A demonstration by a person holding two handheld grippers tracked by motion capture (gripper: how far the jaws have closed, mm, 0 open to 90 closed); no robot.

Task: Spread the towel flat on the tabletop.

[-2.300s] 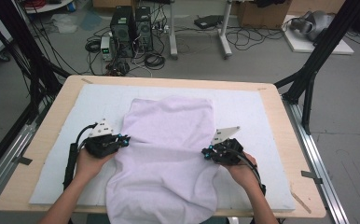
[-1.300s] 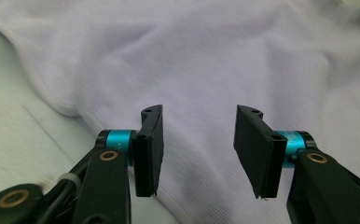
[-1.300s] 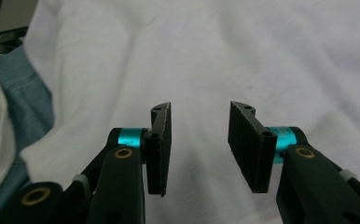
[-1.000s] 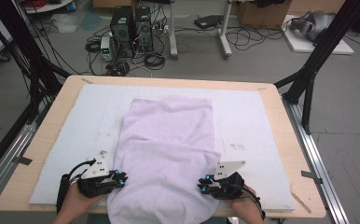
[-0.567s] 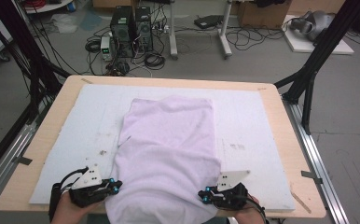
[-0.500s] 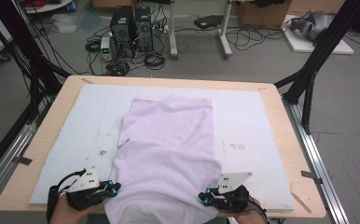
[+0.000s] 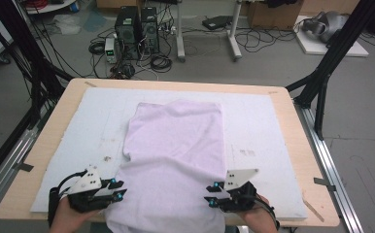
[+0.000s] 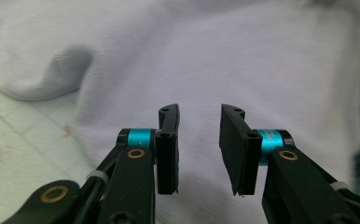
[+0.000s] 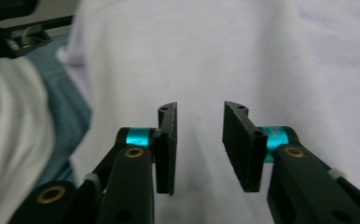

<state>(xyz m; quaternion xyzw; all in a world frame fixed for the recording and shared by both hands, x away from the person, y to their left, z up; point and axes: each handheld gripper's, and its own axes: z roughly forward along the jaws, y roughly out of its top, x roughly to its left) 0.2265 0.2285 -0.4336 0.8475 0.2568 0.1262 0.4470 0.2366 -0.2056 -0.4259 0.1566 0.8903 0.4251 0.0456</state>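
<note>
A lilac cloth [image 7: 176, 150] lies spread on the white mat [image 7: 263, 126], and its near end hangs over the table's front edge. My left gripper [image 7: 119, 190] sits at the cloth's near left edge. My right gripper [image 7: 211, 193] sits at its near right edge. In the left gripper view the cloth [image 8: 243, 60] lies beyond the left gripper [image 8: 199, 112], whose jaws have just been opening with nothing between them. In the right gripper view the right gripper [image 9: 199, 109] has likewise just been opening over the cloth [image 9: 262, 56], its gap empty.
The mat rests on a wooden table [image 7: 302, 145] with metal rails [image 7: 331, 165] along both sides. Black frame struts [image 7: 326, 63] rise at the far corners. Computers and cables [image 7: 137, 29] stand on the floor beyond. A white sleeve [image 9: 10, 130] and blue clothing [image 9: 68, 116] appear in the right gripper view.
Both grippers came from the cloth's middle back to the table's near edge, drawing the cloth's near end with them. Their jaws, shut before, now stand apart.
</note>
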